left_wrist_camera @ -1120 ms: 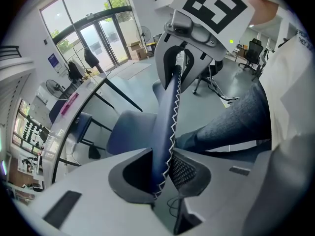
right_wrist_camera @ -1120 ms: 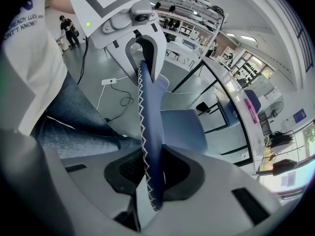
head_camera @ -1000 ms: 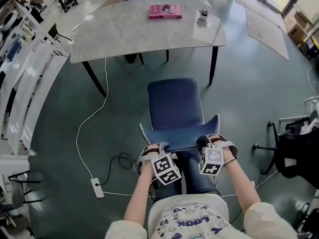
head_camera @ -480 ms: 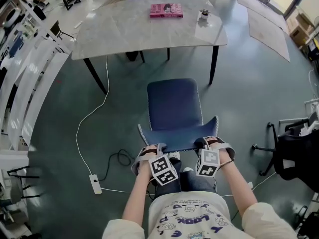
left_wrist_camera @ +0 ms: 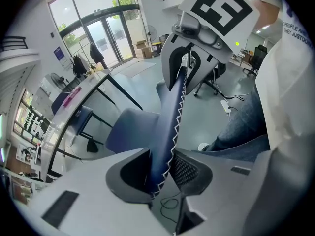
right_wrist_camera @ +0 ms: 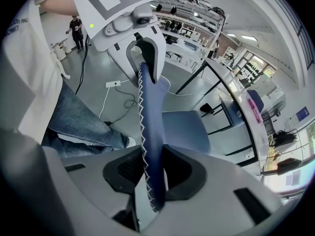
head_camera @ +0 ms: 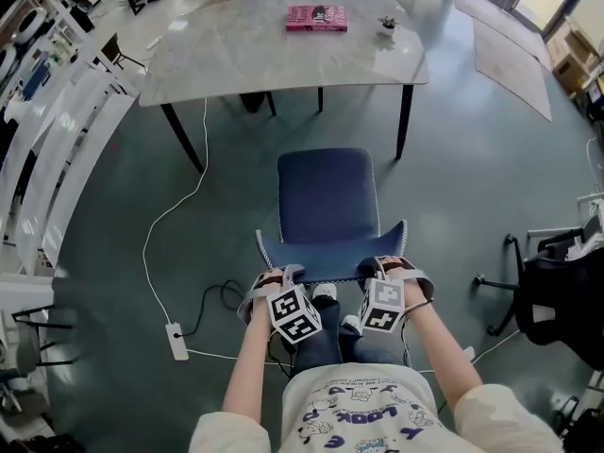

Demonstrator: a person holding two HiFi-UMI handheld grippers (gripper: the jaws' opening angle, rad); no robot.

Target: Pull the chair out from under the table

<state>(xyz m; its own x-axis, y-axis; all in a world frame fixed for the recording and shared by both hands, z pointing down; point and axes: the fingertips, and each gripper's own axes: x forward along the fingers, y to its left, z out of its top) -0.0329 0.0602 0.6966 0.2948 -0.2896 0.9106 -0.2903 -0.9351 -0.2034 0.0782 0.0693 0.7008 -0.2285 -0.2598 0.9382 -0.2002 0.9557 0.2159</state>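
The blue chair (head_camera: pixel 328 196) stands out on the floor in front of the marble table (head_camera: pixel 255 64), its seat fully out from under the table. Its backrest (head_camera: pixel 326 258), edged in white stitching, faces me. My left gripper (head_camera: pixel 283 276) straddles the backrest's left top corner and my right gripper (head_camera: pixel 385 267) the right corner. In the left gripper view the backrest (left_wrist_camera: pixel 170 117) runs between the jaws of the left gripper (left_wrist_camera: pixel 160 173), which are opening. In the right gripper view the right gripper (right_wrist_camera: pixel 150 173) is also opening around the backrest (right_wrist_camera: pixel 150 127).
A pink book (head_camera: pixel 316 18) and a small plant (head_camera: pixel 387 26) sit on the table. A white cable runs to a power strip (head_camera: pixel 176 340) on the floor at left. A black office chair (head_camera: pixel 557 300) stands at right. My legs are just behind the backrest.
The chair and both grippers have come a little nearer to me, and the table lies slightly farther off. Both grippers stay on the backrest's corners.
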